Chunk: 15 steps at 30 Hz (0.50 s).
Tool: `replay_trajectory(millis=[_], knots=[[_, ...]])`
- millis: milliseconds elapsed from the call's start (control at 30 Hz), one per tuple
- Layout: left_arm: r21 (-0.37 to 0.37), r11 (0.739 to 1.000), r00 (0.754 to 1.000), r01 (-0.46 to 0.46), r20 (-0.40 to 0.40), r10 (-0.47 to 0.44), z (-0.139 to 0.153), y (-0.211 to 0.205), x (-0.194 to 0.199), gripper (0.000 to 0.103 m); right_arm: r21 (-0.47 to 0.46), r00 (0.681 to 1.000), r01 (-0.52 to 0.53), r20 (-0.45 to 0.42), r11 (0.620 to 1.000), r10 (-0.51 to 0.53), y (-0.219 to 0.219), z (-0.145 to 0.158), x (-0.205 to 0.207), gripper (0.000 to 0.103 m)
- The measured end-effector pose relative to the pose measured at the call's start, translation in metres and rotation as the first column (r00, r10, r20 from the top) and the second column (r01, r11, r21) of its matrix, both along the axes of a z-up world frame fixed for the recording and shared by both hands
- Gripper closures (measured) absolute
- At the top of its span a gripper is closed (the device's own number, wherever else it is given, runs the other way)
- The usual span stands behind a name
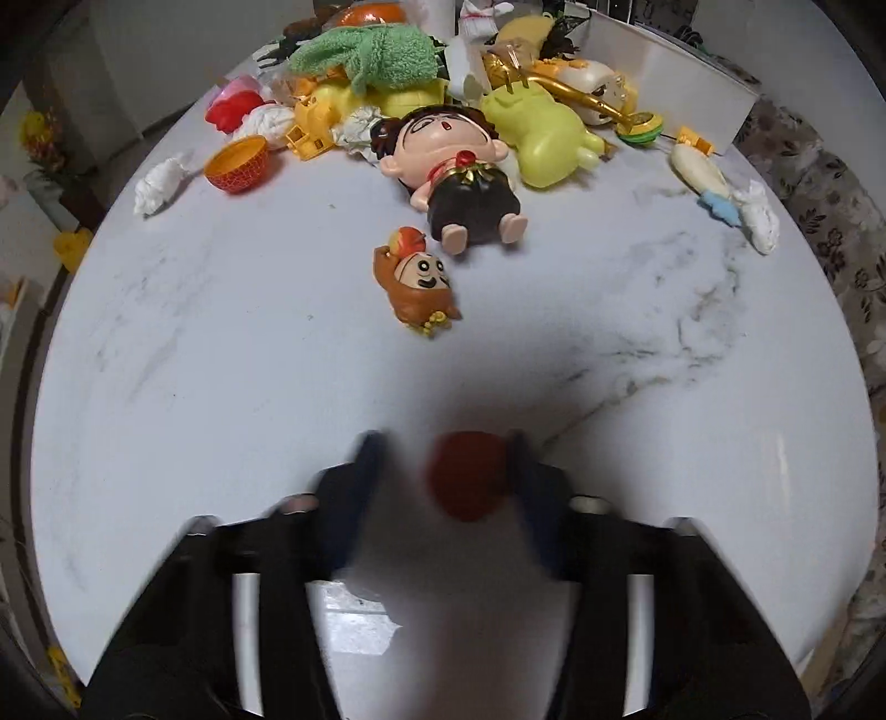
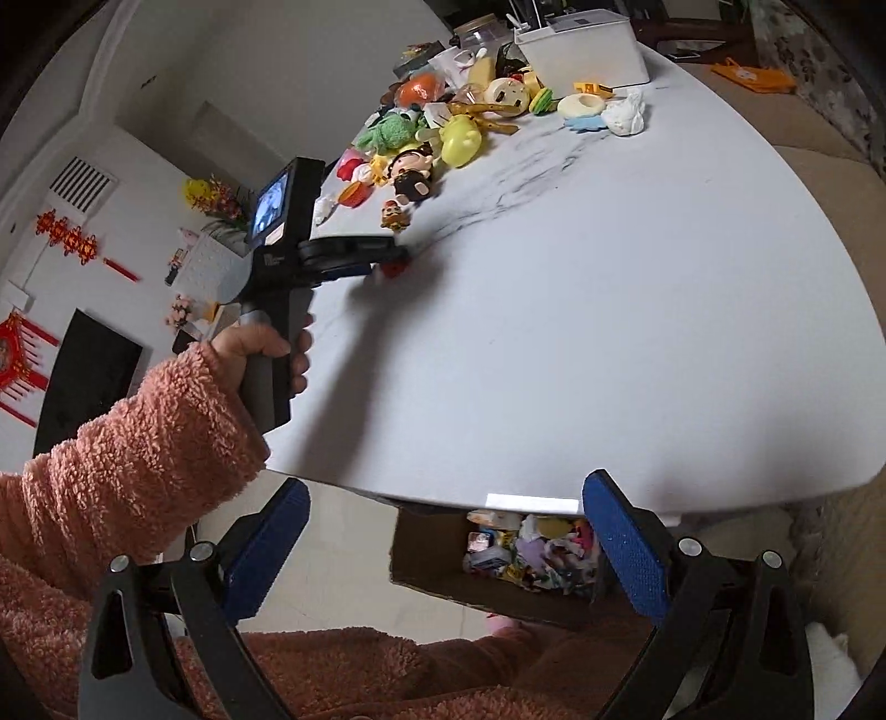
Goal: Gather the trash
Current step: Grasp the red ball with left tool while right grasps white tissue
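Observation:
A small red piece (image 1: 468,476) sits between the blue fingers of my left gripper (image 1: 446,459), low over the white marble table (image 1: 221,360). It lies against the right finger, and a gap shows on the left side; everything there is blurred. The right wrist view shows the same red piece (image 2: 393,268) at that gripper's tips. Crumpled white tissues lie at the table's left (image 1: 160,185) and right (image 1: 758,213). My right gripper (image 2: 443,498) stands open and empty over the table's near edge, above a cardboard box (image 2: 432,548) with trash in it.
A heap of toys fills the far end: a doll (image 1: 454,166), a small brown figure (image 1: 418,282), an orange bowl (image 1: 238,163), a green cloth (image 1: 365,58) and a white bin (image 2: 581,52). A person's hand (image 2: 260,349) in a pink fleece sleeve holds the left gripper.

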<state>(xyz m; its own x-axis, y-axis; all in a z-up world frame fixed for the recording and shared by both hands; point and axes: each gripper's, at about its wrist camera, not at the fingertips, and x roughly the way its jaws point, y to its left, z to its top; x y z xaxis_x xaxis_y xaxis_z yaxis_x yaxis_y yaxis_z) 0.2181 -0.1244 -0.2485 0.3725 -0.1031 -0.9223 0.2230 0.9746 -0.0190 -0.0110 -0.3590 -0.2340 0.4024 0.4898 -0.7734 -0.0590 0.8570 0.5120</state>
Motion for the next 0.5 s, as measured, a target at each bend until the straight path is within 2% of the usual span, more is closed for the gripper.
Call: replay_trajectory(millis=[133, 200, 267, 367, 400, 433, 467, 500], knots=[[-0.034, 0.999, 1.0, -0.012, -0.02, 0.011, 0.003, 0.012, -0.003, 0.073, -0.026, 1.0, -0.002, 0.0, 1.0, 0.002, -0.006, -0.003, 0.022, 0.006], [-0.076, 0.996, 0.999, -0.042, -0.036, 0.039, 0.008, 0.024, -0.011, 0.073, -0.047, 1.0, 0.012, 0.004, 0.999, -0.012, -0.016, -0.004, 0.038, 0.01], [-0.136, 0.989, 0.998, -0.062, -0.041, 0.057, 0.017, 0.036, -0.026, 0.073, -0.114, 0.998, 0.053, 0.03, 0.992, -0.05, -0.032, -0.004, 0.068, 0.01], [-0.176, 0.982, 0.998, -0.064, -0.036, 0.059, 0.028, 0.045, -0.057, 0.073, -0.197, 0.996, 0.083, 0.056, 0.977, -0.074, -0.052, -0.005, 0.124, 0.012], [-0.18, 0.981, 0.997, -0.069, -0.038, 0.064, 0.03, 0.044, -0.063, 0.073, -0.219, 0.995, 0.09, 0.065, 0.972, -0.077, -0.057, -0.005, 0.141, 0.021], [-0.187, 0.979, 0.996, -0.084, -0.048, 0.076, 0.031, 0.047, -0.073, 0.073, -0.237, 0.994, 0.097, 0.068, 0.967, -0.083, -0.063, -0.007, 0.167, 0.035], [-0.197, 0.975, 0.994, -0.098, -0.058, 0.088, 0.031, 0.048, -0.08, 0.073, -0.247, 0.994, 0.108, 0.056, 0.963, -0.097, -0.07, -0.009, 0.189, 0.04], [-0.21, 0.97, 0.992, -0.119, -0.067, 0.107, 0.031, 0.052, -0.088, 0.073, -0.25, 0.991, 0.133, 0.04, 0.959, -0.127, -0.078, -0.014, 0.218, 0.041]])
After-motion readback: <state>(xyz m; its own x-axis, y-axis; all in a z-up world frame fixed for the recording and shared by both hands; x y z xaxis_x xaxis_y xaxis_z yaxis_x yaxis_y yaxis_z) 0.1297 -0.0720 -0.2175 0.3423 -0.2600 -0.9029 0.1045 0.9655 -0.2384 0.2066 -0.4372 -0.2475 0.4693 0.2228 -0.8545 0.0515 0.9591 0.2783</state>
